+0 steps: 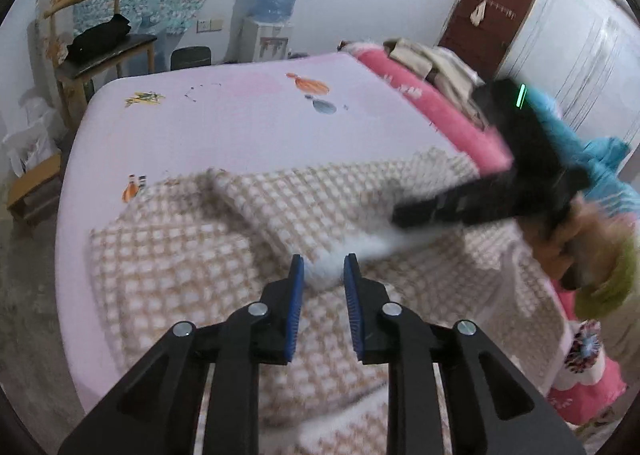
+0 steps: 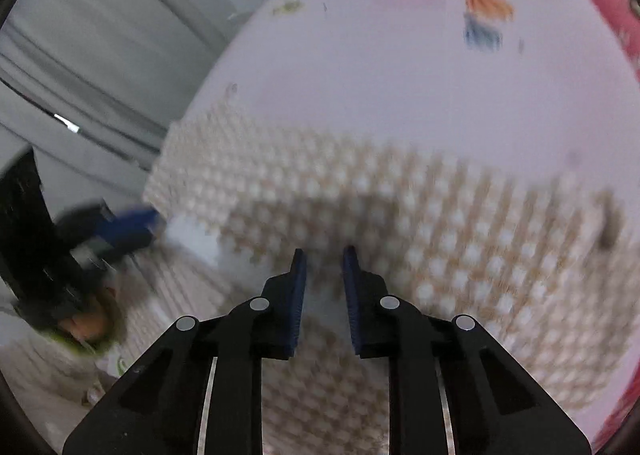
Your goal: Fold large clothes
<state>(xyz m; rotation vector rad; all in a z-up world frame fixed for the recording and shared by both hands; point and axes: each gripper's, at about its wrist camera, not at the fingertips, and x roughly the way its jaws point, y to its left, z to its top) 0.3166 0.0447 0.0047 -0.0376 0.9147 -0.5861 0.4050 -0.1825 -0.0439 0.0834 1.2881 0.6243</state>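
A: Across the frame's middle, the checked blanket (image 1: 280, 215) is lying on the pink bed (image 1: 240, 111), its fold edge running left to right.

B: Left gripper (image 1: 324, 271) is hovering nearest, slightly apart, empty. Right gripper (image 2: 324, 267) likewise gapped, gripping nothing.

Each camera sits behind its own gripper and looks steeply down, close over the bed (image 1: 240, 127). The left view faces the far edge and wall; the right view faces the far edge too. Both share the checked cloth (image 1: 168, 255) and sheet.
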